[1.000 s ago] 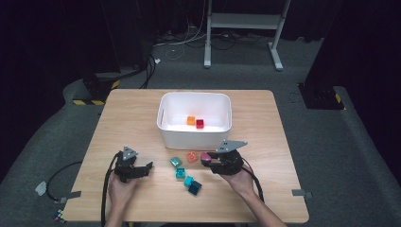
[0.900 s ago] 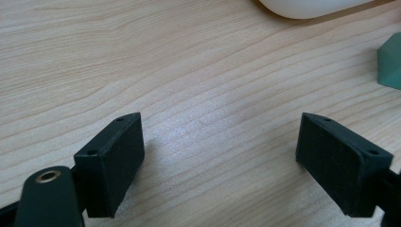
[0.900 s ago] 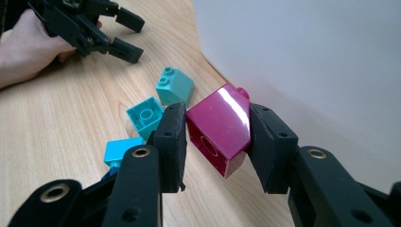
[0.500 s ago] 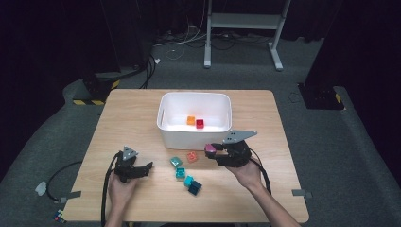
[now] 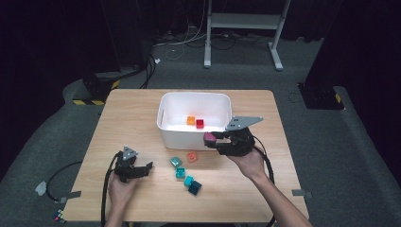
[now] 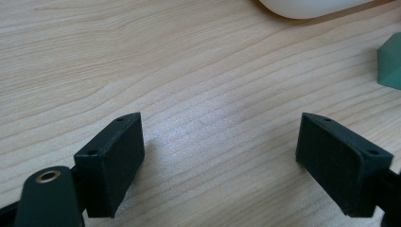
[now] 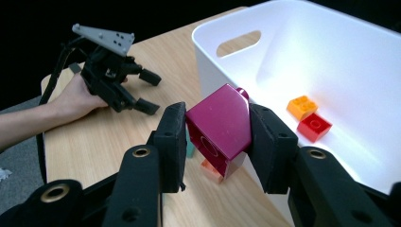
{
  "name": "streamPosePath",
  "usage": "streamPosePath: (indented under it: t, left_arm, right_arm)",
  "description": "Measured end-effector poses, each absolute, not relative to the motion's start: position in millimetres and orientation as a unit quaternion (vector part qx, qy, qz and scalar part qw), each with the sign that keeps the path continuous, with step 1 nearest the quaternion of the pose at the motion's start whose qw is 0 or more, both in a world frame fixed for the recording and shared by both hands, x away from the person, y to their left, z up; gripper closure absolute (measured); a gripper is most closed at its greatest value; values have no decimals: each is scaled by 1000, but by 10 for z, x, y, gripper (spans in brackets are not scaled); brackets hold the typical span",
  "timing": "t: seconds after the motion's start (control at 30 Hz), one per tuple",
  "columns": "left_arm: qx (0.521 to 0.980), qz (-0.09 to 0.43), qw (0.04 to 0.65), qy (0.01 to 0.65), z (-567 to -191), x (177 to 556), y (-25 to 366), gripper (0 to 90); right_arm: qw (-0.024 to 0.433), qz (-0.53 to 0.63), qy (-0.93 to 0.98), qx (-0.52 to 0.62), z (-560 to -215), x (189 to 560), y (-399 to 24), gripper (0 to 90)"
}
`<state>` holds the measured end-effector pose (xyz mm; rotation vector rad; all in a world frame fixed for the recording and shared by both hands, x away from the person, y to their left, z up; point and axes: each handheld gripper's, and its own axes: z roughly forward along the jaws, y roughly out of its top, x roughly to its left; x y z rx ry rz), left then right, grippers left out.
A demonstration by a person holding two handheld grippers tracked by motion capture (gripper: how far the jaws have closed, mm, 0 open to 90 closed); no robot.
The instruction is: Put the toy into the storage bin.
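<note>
My right gripper (image 5: 211, 138) (image 7: 218, 132) is shut on a magenta brick (image 7: 221, 127) (image 5: 209, 137), held in the air by the front right corner of the white bin (image 5: 169, 134) (image 7: 283, 56). Inside the bin lie an orange brick (image 5: 190, 120) (image 7: 302, 106) and a red brick (image 5: 200, 124) (image 7: 314, 126). My left gripper (image 5: 144, 170) (image 6: 220, 156) rests on the table at the front left, open, with bare wood between its jaws. On the table between the hands lie a salmon brick (image 5: 192, 157), a green brick (image 5: 176, 162) and teal bricks (image 5: 181, 173).
The wooden table (image 5: 132, 118) has free surface at the left and right of the bin. A dark teal brick (image 5: 194, 187) lies nearest the front edge. Cables trail from both grippers off the table's front. A metal stand (image 5: 241, 21) is on the floor beyond.
My right gripper has risen from the table with the magenta brick and moved toward the bin's front right corner. The left gripper has stayed where it was.
</note>
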<state>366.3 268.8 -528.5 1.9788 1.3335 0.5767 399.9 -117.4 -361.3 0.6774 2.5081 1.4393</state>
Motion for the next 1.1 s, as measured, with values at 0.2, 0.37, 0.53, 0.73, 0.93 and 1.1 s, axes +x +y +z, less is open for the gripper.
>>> streamPosePath:
  t: [0.2, 0.37, 0.53, 0.73, 0.93, 1.1]
  left_arm:
    - [759, 221, 337, 512, -5285, 3663, 2688, 162]
    - [759, 221, 337, 512, -5285, 3663, 2688, 162]
    - [759, 221, 336, 511, -5284, 3663, 2690, 162]
    - [759, 221, 336, 511, -5284, 3663, 2689, 162]
    - [760, 221, 336, 511, -5284, 3663, 2690, 162]
    - [760, 221, 336, 511, -5283, 3663, 2691, 162]
  right_arm:
    - [98, 479, 842, 228, -3464, 4103, -1147, 595]
    - [98, 478, 839, 240, -3397, 4241, -1131, 595]
    - [101, 473, 838, 251, -3362, 4351, -1115, 595]
    - [102, 473, 834, 266, -3338, 4478, -1114, 595]
    - [107, 465, 833, 281, -3338, 4598, -1105, 595]
    - [112, 462, 829, 294, -3326, 4714, -1080, 595]
